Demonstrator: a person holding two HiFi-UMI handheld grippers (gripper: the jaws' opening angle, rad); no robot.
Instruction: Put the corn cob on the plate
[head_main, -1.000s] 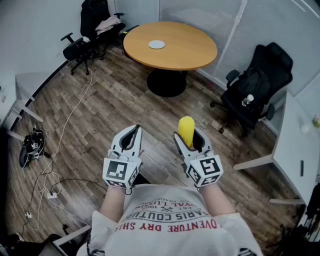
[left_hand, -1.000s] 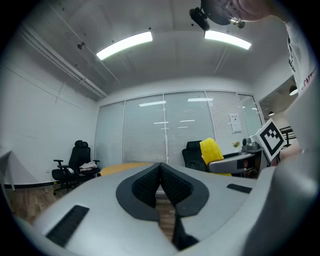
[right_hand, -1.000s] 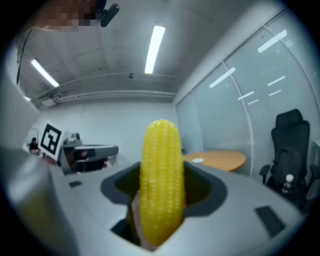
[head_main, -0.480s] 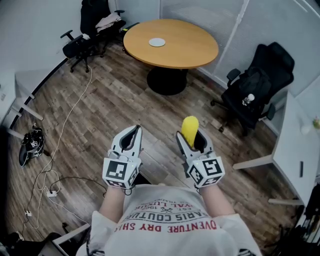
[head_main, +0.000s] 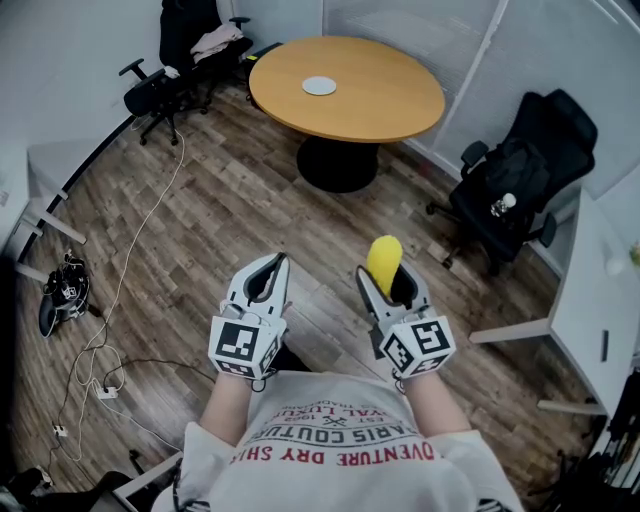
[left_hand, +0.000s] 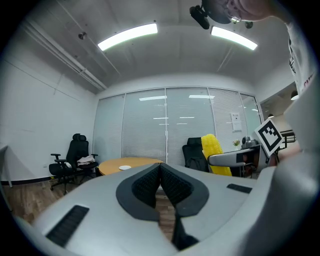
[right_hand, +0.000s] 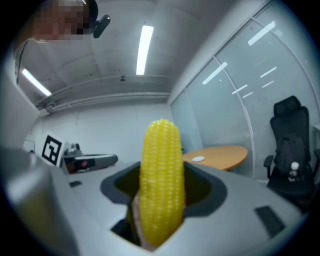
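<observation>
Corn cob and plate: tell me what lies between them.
Head view: only wooden floor and the round table's top separate the corn cob in the right gripper from the plate.

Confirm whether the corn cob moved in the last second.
Yes, barely: the corn cob in the right gripper edged right relative to the plate on the table.
</observation>
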